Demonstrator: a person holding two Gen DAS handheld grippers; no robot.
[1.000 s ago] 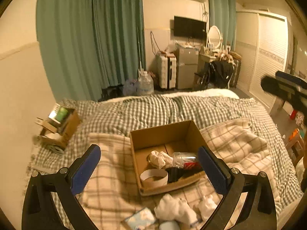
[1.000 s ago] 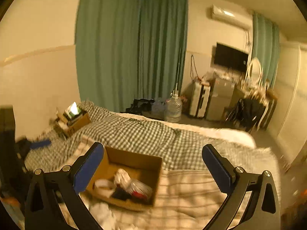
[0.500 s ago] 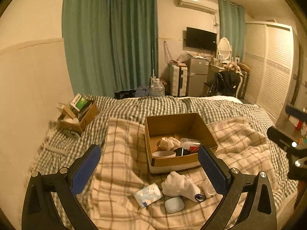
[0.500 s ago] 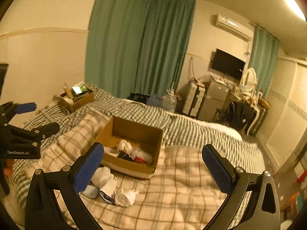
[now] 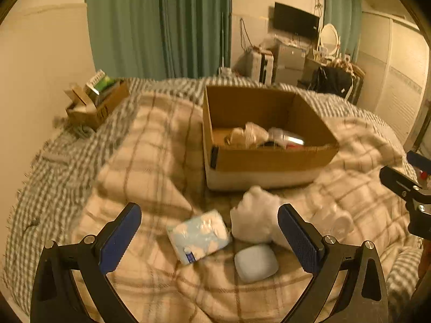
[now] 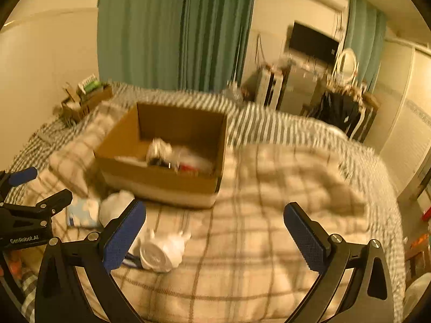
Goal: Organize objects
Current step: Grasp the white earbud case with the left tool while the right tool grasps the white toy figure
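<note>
A cardboard box (image 5: 269, 158) (image 6: 161, 180) holding several small items sits on the plaid blanket. In front of it lie a light blue tissue pack (image 5: 198, 235) (image 6: 82, 212), a pale rounded case (image 5: 256, 262), a white crumpled cloth (image 5: 254, 215) (image 6: 115, 207) and a white rolled item (image 5: 332, 219) (image 6: 159, 253). My left gripper (image 5: 210, 239) is open and empty, low over the tissue pack and case. My right gripper (image 6: 215, 237) is open and empty, over the blanket right of the rolled item.
A smaller cardboard box (image 5: 97, 102) (image 6: 86, 97) of items sits at the bed's far left by the wall. Green curtains (image 5: 161, 24), a suitcase (image 5: 260, 66), a fridge, a TV and a wardrobe stand beyond the bed. The checked bedspread (image 5: 54, 167) reaches the left edge.
Both grippers have dropped lower and moved closer to the bed. The loose items in front of the box now lie between and just ahead of the left fingers. Both stay open.
</note>
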